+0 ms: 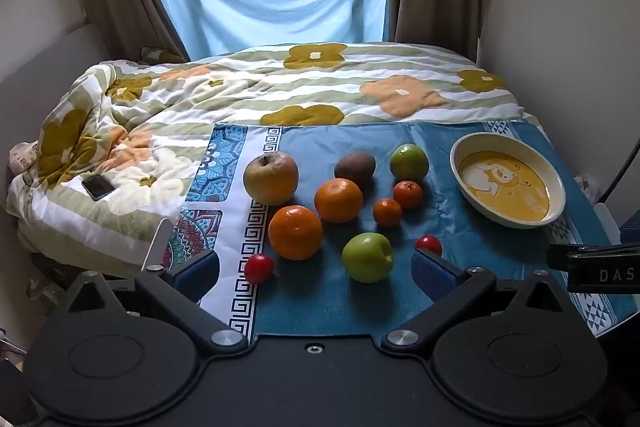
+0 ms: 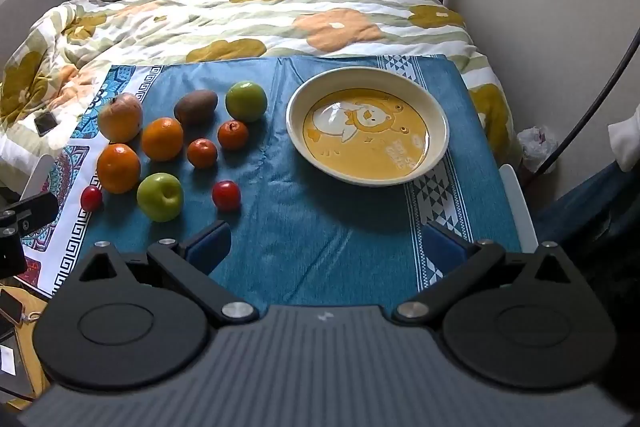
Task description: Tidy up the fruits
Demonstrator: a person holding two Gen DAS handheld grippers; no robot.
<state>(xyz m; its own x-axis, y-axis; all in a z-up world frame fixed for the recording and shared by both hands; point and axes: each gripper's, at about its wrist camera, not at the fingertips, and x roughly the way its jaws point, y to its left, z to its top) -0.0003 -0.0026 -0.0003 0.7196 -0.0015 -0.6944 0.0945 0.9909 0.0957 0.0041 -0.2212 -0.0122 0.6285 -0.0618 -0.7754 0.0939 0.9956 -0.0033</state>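
Both my grippers gape empty; fruits lie left of the bowl (image 2: 434,151), green apple (image 1: 367,257) nearest my left gripper (image 1: 316,271), nearer than my right gripper (image 2: 326,247).

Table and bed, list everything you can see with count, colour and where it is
bowl: one, cream rim, yellow cartoon inside, no fruit in it, right on cloth
green apples: two, near and far
oranges: two, left
small mandarins: two, dark orange, middle
red fruits: two, small, front
yellowish apple: one, far left
kiwi: one, brown, far
cloth: blue, under fruit
duvet: floral, behind
phone: one, dark, on duvet
left hand-held gripper: open
right hand-held gripper: open
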